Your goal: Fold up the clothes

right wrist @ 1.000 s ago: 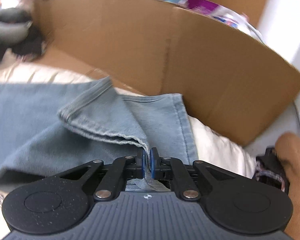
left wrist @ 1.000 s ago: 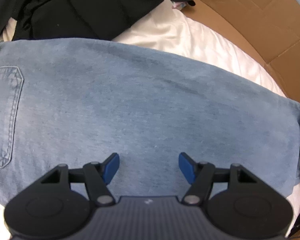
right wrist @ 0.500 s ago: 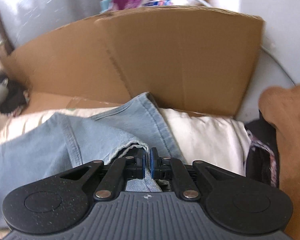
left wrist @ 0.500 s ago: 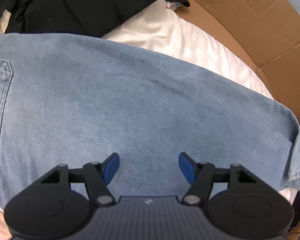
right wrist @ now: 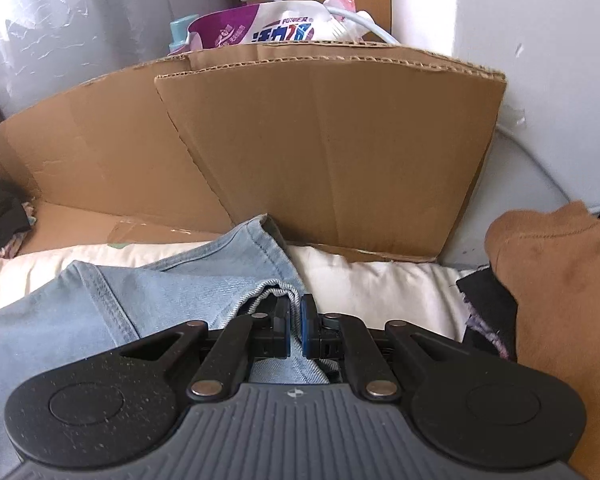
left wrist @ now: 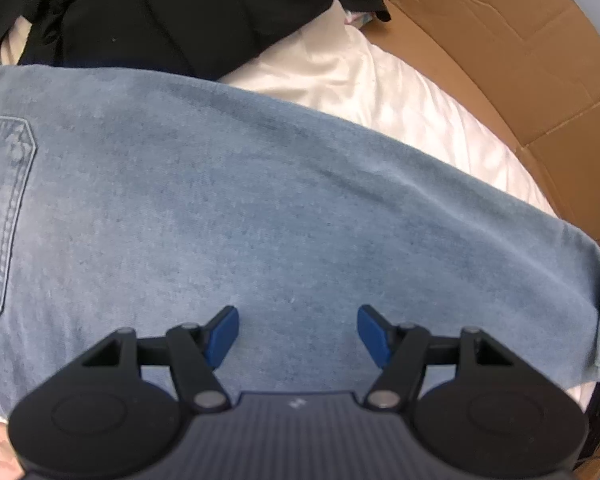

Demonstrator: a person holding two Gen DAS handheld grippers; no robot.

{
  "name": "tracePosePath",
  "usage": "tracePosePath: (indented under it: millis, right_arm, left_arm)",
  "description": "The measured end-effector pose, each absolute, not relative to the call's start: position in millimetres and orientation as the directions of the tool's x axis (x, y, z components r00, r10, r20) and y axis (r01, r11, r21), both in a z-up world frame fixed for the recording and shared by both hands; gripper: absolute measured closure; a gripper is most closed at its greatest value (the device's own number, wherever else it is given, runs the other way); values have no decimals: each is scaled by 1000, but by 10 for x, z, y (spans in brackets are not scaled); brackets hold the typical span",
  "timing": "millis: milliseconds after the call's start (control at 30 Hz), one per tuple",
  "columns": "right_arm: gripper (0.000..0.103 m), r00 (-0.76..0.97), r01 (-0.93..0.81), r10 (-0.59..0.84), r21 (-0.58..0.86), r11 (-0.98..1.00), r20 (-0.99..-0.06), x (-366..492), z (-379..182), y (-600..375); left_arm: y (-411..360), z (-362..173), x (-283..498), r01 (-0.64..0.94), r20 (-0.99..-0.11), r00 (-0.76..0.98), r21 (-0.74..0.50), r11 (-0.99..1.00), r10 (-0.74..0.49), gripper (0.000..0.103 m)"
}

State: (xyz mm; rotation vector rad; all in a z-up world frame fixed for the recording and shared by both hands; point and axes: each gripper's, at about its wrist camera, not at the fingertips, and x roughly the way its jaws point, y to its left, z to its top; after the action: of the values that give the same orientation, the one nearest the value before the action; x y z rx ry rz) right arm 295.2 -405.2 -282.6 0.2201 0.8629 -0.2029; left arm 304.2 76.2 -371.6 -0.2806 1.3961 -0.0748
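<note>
One pair of jeans lies flat on the white bedding. Left gripper: jaws spread, released, above the denim. Right gripper: jaws clenched on the jeans hem. One cardboard box holds one purple-white pouch. One black garment lies beyond.

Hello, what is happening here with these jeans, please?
A person is folding light blue jeans on a white cushion, with a gripper in each hand. The right gripper is shut on the hem end of a leg. The left gripper is open above the flat denim and grips nothing. Black clothes lie behind, cardboard alongside.
</note>
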Motion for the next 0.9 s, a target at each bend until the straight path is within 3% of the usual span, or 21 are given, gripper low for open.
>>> tracePosePath:
  millis: [233, 333, 367, 400, 467, 900]
  right_arm:
    - [100, 621, 255, -89, 93, 963, -779, 2923, -2919, -4039]
    - [93, 619, 242, -81, 92, 966, -781, 2894, -2978, -4033]
    - [86, 618, 238, -78, 91, 967, -782, 2884, -2998, -4032]
    - [67, 617, 233, -76, 91, 968, -783, 2875, -3018, -4030]
    - [55, 616, 225, -70, 90, 970, -785, 2856, -3057, -4026]
    - [51, 606, 88, 10, 79, 993, -795, 2684, -3151, -3694]
  left_arm:
    - [721, -3789, 3043, -108, -964, 161, -232, 967, -213, 35]
    - [712, -3797, 3045, -108, -964, 161, -230, 967, -211, 35]
    - [709, -3802, 3048, -110, -964, 161, -229, 967, -210, 35]
    - [704, -3806, 3051, -112, -964, 160, -229, 967, -210, 35]
    - [682, -3813, 3060, -109, -964, 161, -230, 967, -211, 35]
    - [591, -3821, 3122, -84, -959, 176, -238, 968, -220, 35]
